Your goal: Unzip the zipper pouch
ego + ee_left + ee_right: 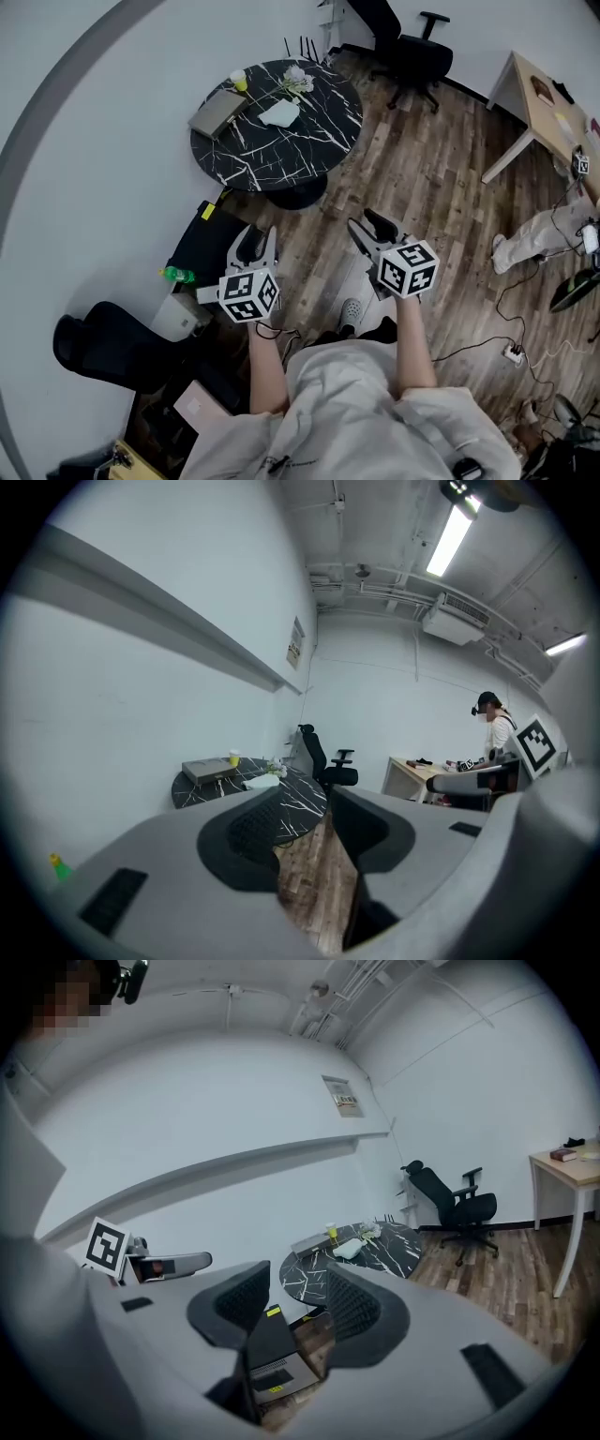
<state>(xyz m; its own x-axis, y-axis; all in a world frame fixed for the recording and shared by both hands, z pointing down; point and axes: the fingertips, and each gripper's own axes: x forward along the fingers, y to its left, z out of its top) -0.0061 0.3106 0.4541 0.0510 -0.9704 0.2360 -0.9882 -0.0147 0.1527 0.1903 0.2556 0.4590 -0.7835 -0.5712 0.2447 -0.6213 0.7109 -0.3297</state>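
Note:
A round black marble table (309, 150) stands well ahead of me. On it lie a white soft pouch (279, 113), a flat grey case (217, 112), a yellow cup (240, 82) and a small spray of flowers. Which of the two is the zipper pouch I cannot tell. My left gripper (255, 236) and right gripper (370, 225) hang side by side over the wooden floor, short of the table. Both are open and empty. The left gripper view shows its jaws apart (305, 808) with the table (300, 785) beyond. In the right gripper view (298, 1288) the pouch (347, 1250) is far off.
A black office chair (408, 52) stands behind the table and a wooden desk (548, 103) at the right, with another person (534, 234) beside it. A black box (202, 244) and green bottle (178, 275) sit on the floor at left. Cables and a power strip (513, 353) lie at right.

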